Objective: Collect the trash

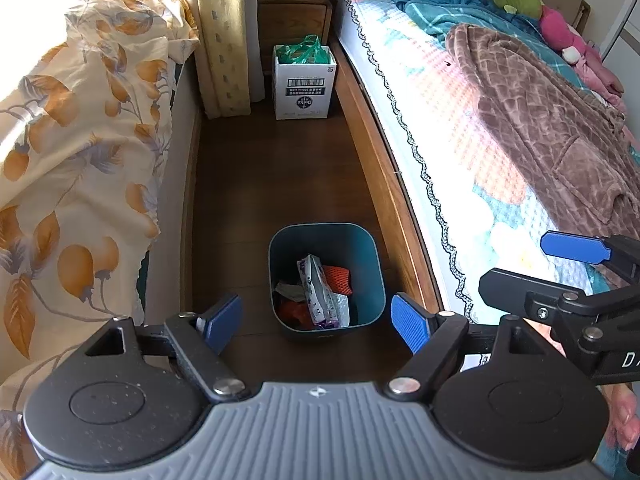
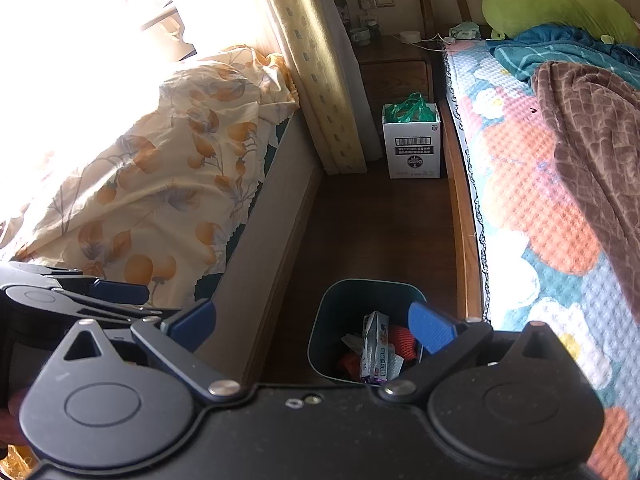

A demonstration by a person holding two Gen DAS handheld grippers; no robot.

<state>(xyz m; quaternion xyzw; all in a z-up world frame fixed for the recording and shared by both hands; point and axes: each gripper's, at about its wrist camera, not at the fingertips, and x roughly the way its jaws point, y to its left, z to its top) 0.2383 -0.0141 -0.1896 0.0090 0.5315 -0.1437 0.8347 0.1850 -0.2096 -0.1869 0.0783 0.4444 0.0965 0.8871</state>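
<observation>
A teal trash bin (image 1: 360,264) stands on the dark wood floor in the aisle between two beds; the right wrist view shows the same bin (image 2: 336,312). Inside lie a purple-and-white snack wrapper (image 1: 320,292) (image 2: 374,350), an orange mesh piece (image 1: 338,278) (image 2: 402,338) and crumpled paper. My left gripper (image 1: 316,320) hangs open above the bin, nothing between its blue pads. My right gripper (image 2: 312,326) is open too, above the bin's near edge, empty. Its fingers (image 1: 576,248) show at the right of the left wrist view, over the bed's edge.
A white cardboard box (image 1: 304,84) (image 2: 412,148) with a green plastic bag in it stands at the aisle's far end, in front of a wooden nightstand (image 1: 294,8). A floral-quilted bed (image 1: 80,128) is left, and a bed with a brown robe (image 1: 540,120) right.
</observation>
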